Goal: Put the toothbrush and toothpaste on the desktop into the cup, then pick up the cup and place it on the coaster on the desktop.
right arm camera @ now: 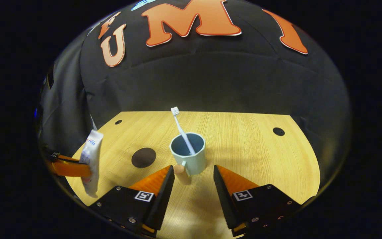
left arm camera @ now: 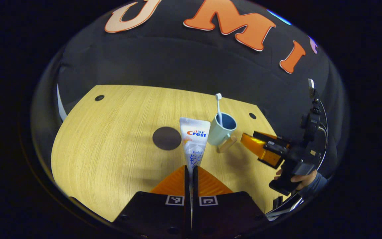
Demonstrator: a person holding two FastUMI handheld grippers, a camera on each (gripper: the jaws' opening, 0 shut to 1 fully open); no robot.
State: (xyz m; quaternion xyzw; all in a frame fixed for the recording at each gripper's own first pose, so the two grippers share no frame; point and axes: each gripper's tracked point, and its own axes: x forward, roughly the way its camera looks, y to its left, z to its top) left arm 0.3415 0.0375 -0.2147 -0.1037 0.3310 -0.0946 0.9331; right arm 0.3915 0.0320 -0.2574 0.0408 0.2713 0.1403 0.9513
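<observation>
Toothpaste [left arm camera: 193,139] is pinched between the 2 fingers of my left gripper [left arm camera: 191,169], which are closed on its lower end so the tube sticks up and forward, lifted clear of the desk [left arm camera: 111,139]. In the right gripper view the same tube [right arm camera: 91,159] hangs upright off the desk's left edge, clamped by orange fingers [right arm camera: 70,168].

My right gripper [right arm camera: 191,172] stands open, its 2 fingers spread wide and holding nothing. Between their tips lies the wooden handle [right arm camera: 181,173] of the cup [right arm camera: 189,154], which points toward me; I cannot tell whether either finger touches it. In the left gripper view that gripper [left arm camera: 254,141] sits just beside the cup [left arm camera: 222,129], with a hand [left arm camera: 302,179] wrapped around its grip.

The cup, pale blue, stands upright on the desk with the toothbrush [right arm camera: 181,129] already inside, bristles up and leaning left. The coaster [right arm camera: 143,157], a dark round disc, lies flat on the desk to the cup's left, apart from it and bare.
</observation>
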